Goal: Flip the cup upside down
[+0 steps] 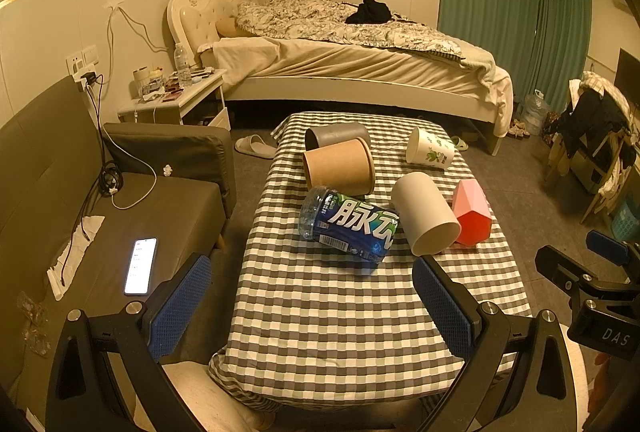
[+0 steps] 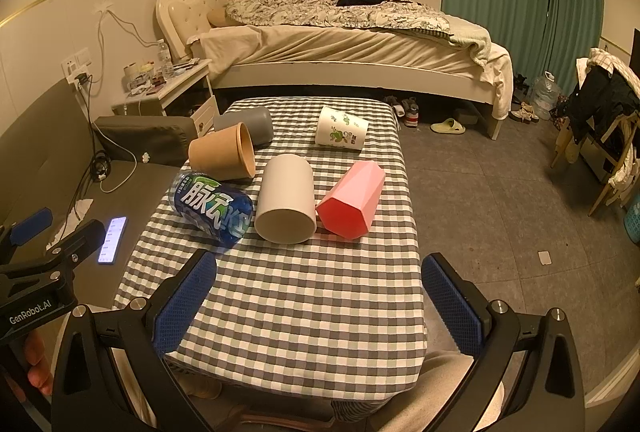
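Note:
Several cups lie on their sides on the checked table [image 1: 320,320] [image 2: 304,312]: a white cup [image 1: 424,214] [image 2: 285,198], a pink faceted cup [image 1: 472,212] [image 2: 352,200], a brown paper cup [image 1: 340,166] [image 2: 224,152], a grey cup [image 1: 336,134] [image 2: 248,124] and a white cup with green print [image 1: 430,148] [image 2: 340,130]. A blue labelled bottle piece [image 1: 348,224] [image 2: 212,208] lies beside the white cup. My left gripper [image 1: 312,306] and right gripper [image 2: 320,306] are both open and empty, above the table's near end.
A grey sofa [image 1: 120,216] with a lit phone [image 1: 141,266] and cables stands left of the table. A bedside table [image 1: 176,96] and a bed [image 1: 352,56] are behind. A chair with clothes [image 1: 592,136] is at the right. Bare floor [image 2: 500,200] lies right of the table.

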{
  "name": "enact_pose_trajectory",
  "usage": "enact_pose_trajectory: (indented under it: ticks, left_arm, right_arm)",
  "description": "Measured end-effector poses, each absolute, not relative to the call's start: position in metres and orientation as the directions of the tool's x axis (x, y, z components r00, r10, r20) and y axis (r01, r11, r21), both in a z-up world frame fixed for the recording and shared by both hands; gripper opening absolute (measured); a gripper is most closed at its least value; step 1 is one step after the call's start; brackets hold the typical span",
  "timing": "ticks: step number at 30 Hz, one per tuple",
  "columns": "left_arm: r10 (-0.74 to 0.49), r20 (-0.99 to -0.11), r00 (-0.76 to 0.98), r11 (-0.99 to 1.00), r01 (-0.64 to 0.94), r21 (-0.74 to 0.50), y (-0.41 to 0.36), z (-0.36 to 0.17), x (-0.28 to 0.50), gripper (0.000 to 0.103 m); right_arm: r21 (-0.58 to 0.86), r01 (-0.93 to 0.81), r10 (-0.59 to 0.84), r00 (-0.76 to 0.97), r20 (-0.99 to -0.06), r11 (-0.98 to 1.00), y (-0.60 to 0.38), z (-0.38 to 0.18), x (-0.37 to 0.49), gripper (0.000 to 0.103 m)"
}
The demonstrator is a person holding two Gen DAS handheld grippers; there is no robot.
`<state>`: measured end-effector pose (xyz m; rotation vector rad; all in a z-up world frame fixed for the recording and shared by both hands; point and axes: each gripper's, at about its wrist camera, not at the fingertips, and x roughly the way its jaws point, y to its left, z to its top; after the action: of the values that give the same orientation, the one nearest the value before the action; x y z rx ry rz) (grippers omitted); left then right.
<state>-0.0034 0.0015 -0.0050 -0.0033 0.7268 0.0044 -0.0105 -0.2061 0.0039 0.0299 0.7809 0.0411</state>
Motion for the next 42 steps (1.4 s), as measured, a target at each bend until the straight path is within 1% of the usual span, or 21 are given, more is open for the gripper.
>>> enact_pose_trajectory:
  ticks: [15,25,29,36,42]
  left_arm:
    - [0.002,-0.668,0.745,1.0,-0.007,-0.006,0.002,-0.006,-0.004,0.103]
    - [0.031,-0.699,0.715,0.999,-0.039,0.004,0.007,-0.014,0.017,0.103]
    - [0.046,-0.717,0.695,0.998,-0.062,0.004,0.013,-0.018,0.034,0.103]
    - [0.091,-0.741,0.665,0.994,-0.111,0.022,0.024,-0.029,0.075,0.103]
    - [0.133,-0.76,0.637,0.986,-0.165,0.034,0.044,-0.042,0.115,0.103]
  right_arm:
    - [0.041,-0.028,0.049,0.71,-0.702,0.999,-0.206,0.004,-0.011,0.103]
    - [0.019,-0.077,0.067,0.703,-0.708,0.997,-0.199,0.002,0.002,0.103]
    - [0.014,-0.106,0.085,0.7,-0.709,0.994,-0.201,0.004,0.021,0.103]
    - [-0.048,-0.2,0.11,0.705,-0.7,0.979,-0.2,0.017,0.077,0.103]
    - [-0.159,-0.325,0.117,0.688,-0.717,0.932,-0.185,0.022,0.143,0.103]
